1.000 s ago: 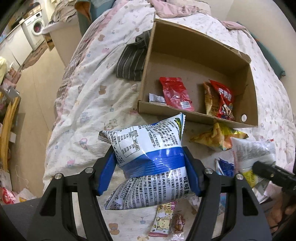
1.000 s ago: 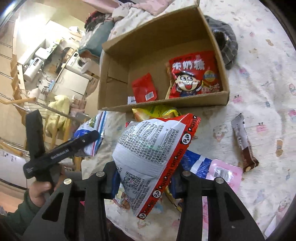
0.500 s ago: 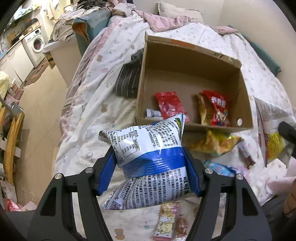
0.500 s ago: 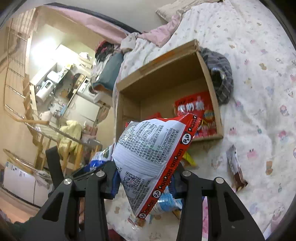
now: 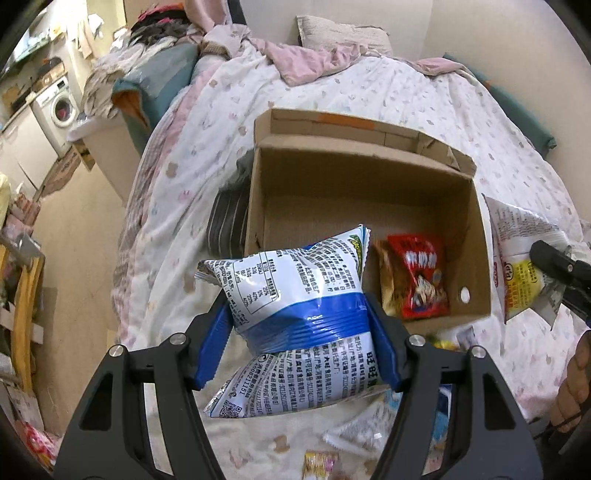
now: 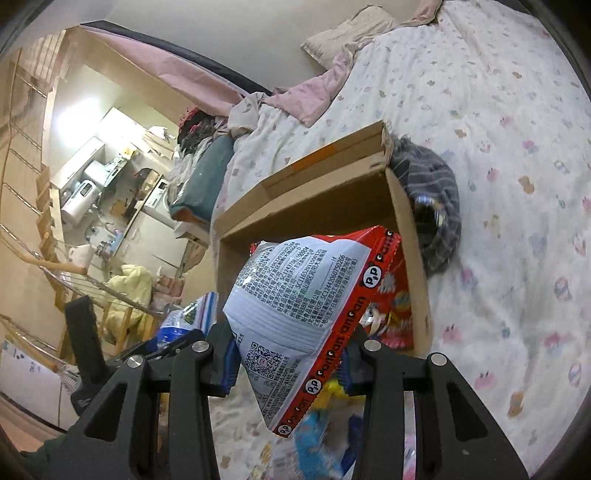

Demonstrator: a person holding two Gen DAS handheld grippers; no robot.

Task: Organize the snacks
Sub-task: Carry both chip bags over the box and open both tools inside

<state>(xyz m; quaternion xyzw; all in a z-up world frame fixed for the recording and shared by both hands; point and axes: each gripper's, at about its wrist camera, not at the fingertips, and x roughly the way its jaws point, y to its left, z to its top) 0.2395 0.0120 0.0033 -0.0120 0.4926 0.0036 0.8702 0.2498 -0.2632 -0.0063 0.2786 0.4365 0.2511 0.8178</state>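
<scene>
My left gripper is shut on a blue and white snack bag, held in the air in front of the near wall of an open cardboard box on the bed. A red snack bag lies inside the box at the right. My right gripper is shut on a red and white snack bag, lifted in front of the same cardboard box. That red and white bag also shows at the right edge of the left wrist view.
Several loose snack packets lie on the patterned bed cover below the grippers. A dark striped garment lies against the box's side. Pink bedding and a pillow sit at the head of the bed. A washing machine stands at far left.
Both grippers rose with their bags and tilted up, so the box now sits behind the bags and more of the room shows. The grips have not changed.
</scene>
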